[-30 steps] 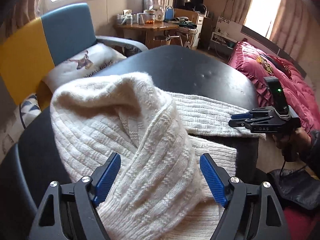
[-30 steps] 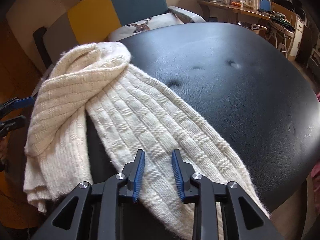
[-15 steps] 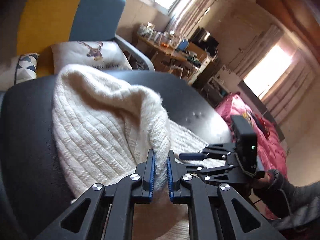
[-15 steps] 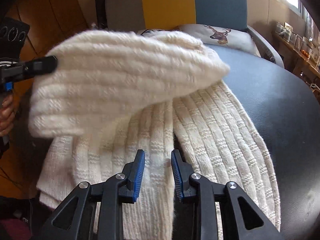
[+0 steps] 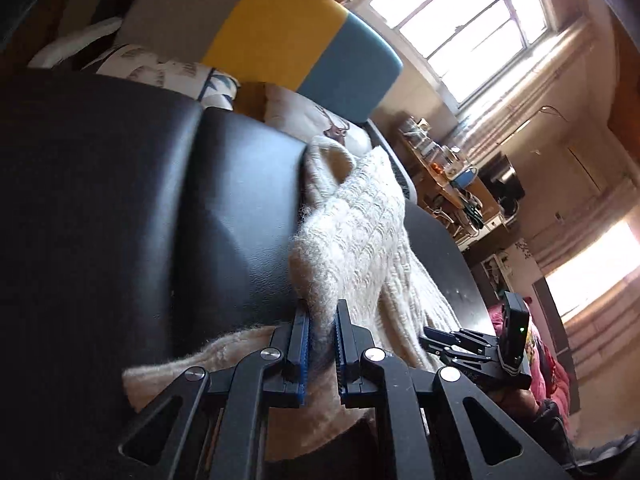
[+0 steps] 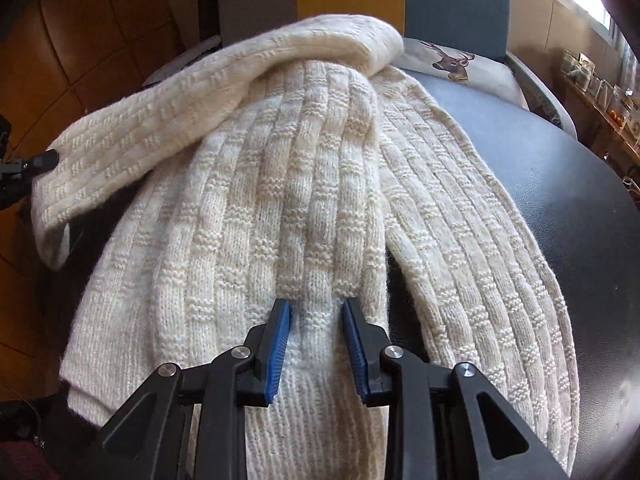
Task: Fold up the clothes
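Cream wool fills my view: a thick knitted sweater (image 6: pixel 304 184) lies on the black padded surface (image 6: pixel 560 184). My left tool (image 5: pixel 320 344) is clenched on a bunch of the knit, with wool squeezed between its blue pads. A second ago it was wide open over the sweater, so I have now grabbed my side. My right tool (image 6: pixel 316 344) was nearly closed with nothing in it. Now it grips a thick fold of knit, and the wool bulges out between its fingers. I think this means both sides are held, so I can lift and lay one part over the other.

One long part of the sweater now rests across the top of the pile, toward my left tool (image 6: pixel 28 168). Half a second ago that part was up in the air. So the first fold looks started, but the pile is still lumpy and not neat.

From my left side I see my right tool (image 5: pixel 472 352) low beside the sweater, with a small green light on it.

A pillow (image 6: pixel 452 64) behind the surface has a deer picture. I cannot read any words or labels now.
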`<state>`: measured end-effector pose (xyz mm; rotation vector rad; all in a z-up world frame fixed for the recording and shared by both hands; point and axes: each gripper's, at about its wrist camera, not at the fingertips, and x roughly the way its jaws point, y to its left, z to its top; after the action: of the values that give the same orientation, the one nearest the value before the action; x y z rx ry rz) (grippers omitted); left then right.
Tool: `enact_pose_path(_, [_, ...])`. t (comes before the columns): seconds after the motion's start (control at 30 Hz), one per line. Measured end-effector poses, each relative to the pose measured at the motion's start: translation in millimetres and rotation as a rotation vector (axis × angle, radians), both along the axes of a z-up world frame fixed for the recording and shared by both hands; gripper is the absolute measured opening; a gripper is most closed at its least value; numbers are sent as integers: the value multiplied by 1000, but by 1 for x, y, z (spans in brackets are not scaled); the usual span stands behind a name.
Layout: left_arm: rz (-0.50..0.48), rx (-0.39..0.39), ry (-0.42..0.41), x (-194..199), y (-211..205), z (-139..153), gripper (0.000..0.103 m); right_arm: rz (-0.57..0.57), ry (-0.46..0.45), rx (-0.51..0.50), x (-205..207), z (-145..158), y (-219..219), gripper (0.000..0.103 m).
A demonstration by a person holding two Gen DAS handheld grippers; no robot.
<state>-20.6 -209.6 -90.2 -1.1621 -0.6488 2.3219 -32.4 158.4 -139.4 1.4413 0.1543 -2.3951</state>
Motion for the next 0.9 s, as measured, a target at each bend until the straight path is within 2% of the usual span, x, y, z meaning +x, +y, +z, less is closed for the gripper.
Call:
enact_pose_path(0.13, [37, -37, 28, 3, -19, 17, 11, -19, -8, 17, 1, 1, -2, 29])
enact_pose_path(0.2, [52, -123, 24, 2, -25, 26, 13, -25, -5, 17, 2, 1, -2, 29])
enact_pose_path(0.27, [77, -192, -29, 1, -35, 22, 22, -31, -2, 11, 2, 0, -1, 29])
enact_pose_path(0.33, [113, -240, -90, 2, -48, 16, 45, -36, 4, 3, 4, 0, 0, 29])
enact_pose_path(0.37, [150, -264, -110, 6, -59, 12, 50, -37, 7, 0, 5, 0, 0, 29])
enact_pose_path(0.47, [271, -356, -146, 29, -92, 0, 52, -35, 12, -3, 6, -1, 1, 29])
enact_pose_path(0.53, [328, -388, -200, 47, -109, -14, 52, -40, 14, -8, 7, -1, 1, 29])
enact_pose_path(0.6, [356, -386, -240, 66, -119, -28, 52, -47, 18, -13, 7, -1, 1, 29])
enact_pose_path(0.73, [373, -277, -252, 92, -118, -45, 55, -55, 30, -9, 6, -2, 0, 30])
enact_pose_path(0.9, [398, -322, -204, 96, -98, -57, 53, -60, 36, 8, 6, -2, -2, 30])
